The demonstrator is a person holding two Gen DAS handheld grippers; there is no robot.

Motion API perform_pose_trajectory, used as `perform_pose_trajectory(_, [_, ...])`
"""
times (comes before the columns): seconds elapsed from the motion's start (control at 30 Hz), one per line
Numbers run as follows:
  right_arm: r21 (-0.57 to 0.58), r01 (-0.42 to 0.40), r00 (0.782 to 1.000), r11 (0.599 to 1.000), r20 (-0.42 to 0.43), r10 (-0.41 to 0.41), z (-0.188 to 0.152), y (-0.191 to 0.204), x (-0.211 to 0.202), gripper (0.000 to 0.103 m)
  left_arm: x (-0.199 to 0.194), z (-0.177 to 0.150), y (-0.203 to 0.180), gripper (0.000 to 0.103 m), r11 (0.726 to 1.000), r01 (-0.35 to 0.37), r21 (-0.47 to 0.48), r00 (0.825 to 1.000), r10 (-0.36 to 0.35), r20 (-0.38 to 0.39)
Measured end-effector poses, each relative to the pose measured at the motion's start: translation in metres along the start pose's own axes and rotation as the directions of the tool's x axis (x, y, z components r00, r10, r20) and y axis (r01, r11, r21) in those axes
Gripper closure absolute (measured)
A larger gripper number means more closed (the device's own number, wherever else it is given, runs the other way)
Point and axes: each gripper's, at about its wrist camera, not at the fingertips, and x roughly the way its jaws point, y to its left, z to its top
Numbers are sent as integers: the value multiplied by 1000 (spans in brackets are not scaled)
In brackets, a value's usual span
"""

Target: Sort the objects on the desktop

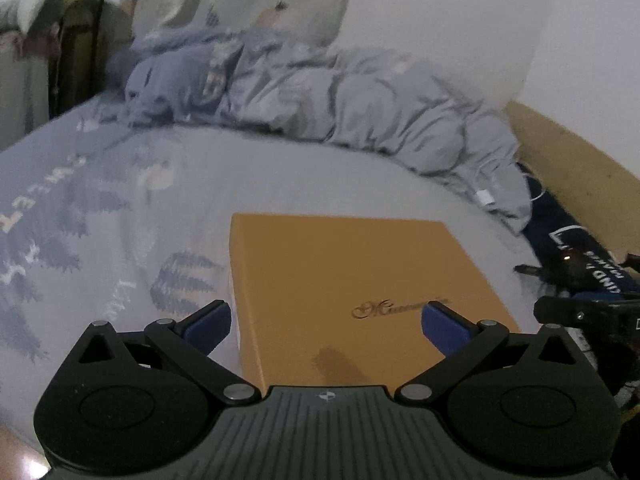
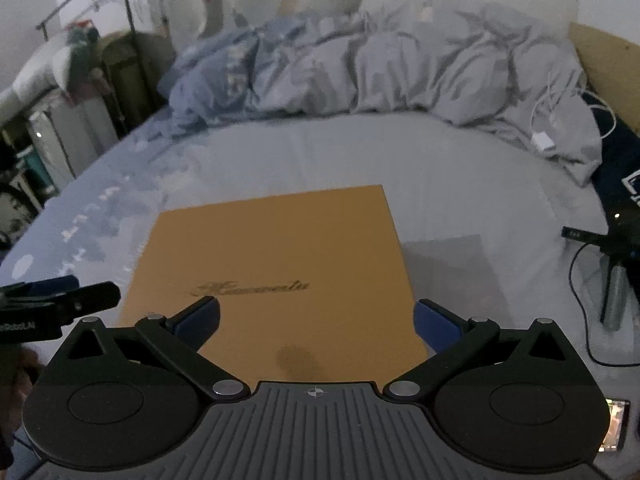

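Note:
A flat orange box (image 1: 344, 280) with gold script on its lid lies on the light blue bed sheet (image 1: 120, 200). My left gripper (image 1: 326, 322) is open and empty, hovering over the box's near left part. In the right wrist view the same box (image 2: 280, 248) lies straight ahead. My right gripper (image 2: 316, 318) is open and empty over the box's near edge. The left gripper's tip (image 2: 60, 300) shows at the left edge of the right wrist view. The right gripper (image 1: 580, 312) shows at the right edge of the left wrist view.
A crumpled grey-blue duvet (image 2: 380, 64) is piled at the far side of the bed. A white charger and cable (image 2: 544, 140) lie on it at the right. A dark blue cloth (image 1: 576, 248) and a small tripod (image 2: 612, 280) are at the right edge. A clothes rack (image 2: 100, 40) stands at the back left.

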Motion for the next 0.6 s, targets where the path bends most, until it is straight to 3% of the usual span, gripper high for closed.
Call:
perform_pose_trajectory(0.37, [10, -16, 993, 1000, 120, 15, -28, 20, -71, 0, -62, -11, -15, 0, 995, 0, 97, 990, -14, 139])
perform_pose_trajectory(0.6, [-50, 40, 987, 998, 159, -32, -56, 37, -95, 0, -85, -24, -22, 0, 990, -11, 142, 981, -17, 195])
